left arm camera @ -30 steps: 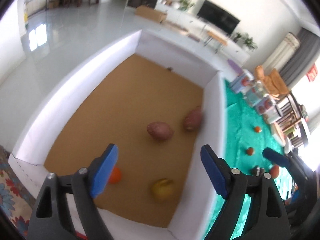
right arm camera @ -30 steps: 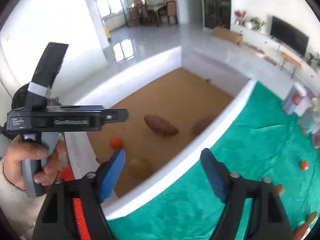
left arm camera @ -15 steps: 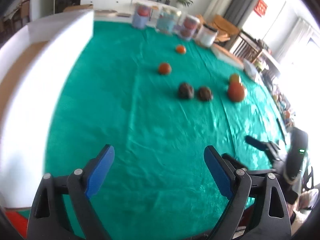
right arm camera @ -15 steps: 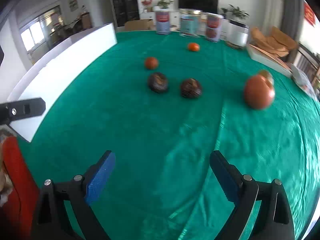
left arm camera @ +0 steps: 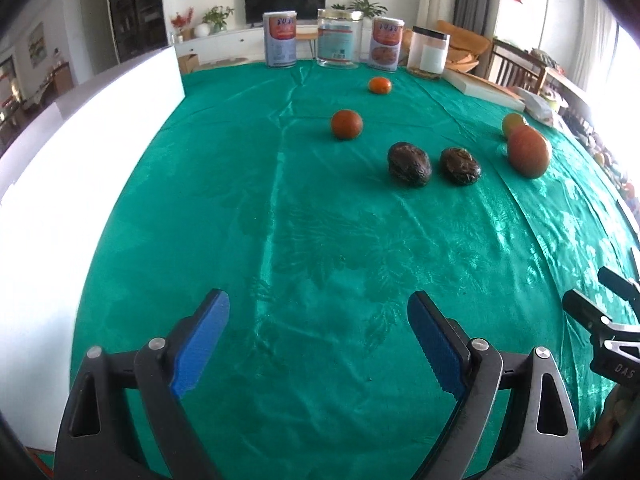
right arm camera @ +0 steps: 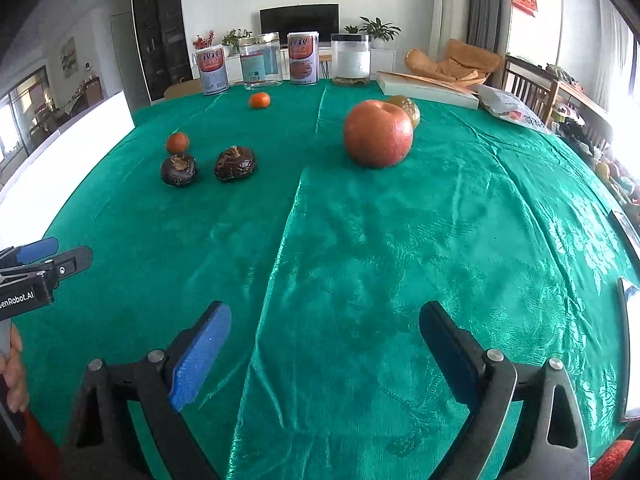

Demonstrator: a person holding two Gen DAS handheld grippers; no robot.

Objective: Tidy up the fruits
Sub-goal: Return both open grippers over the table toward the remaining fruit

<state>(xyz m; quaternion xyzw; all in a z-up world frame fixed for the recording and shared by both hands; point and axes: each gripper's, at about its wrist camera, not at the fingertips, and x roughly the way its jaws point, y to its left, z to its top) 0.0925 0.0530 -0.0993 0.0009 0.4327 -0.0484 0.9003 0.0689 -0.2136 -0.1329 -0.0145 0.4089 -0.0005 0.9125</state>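
Several fruits lie on the green tablecloth [left arm camera: 320,260]. Two dark wrinkled fruits [left arm camera: 409,159] [left arm camera: 460,165] lie side by side, also in the right wrist view [right arm camera: 178,169] [right arm camera: 235,163]. A small red-orange fruit [left arm camera: 347,124] [right arm camera: 177,142] and an orange tangerine [left arm camera: 379,85] [right arm camera: 259,100] lie farther back. A large red apple [left arm camera: 529,151] [right arm camera: 378,133] has a yellowish fruit [right arm camera: 407,107] behind it. My left gripper [left arm camera: 318,338] is open and empty, well short of the fruits. My right gripper [right arm camera: 326,346] is open and empty.
A white box wall [left arm camera: 80,152] runs along the table's left side. Cans and jars [left arm camera: 336,38] stand at the far edge. A flat white box [right arm camera: 426,89] and a bag [right arm camera: 512,110] lie at the back right.
Both grippers have swung away from the white box with its cork floor and fruits, and now face the green table. Both stay open and empty.
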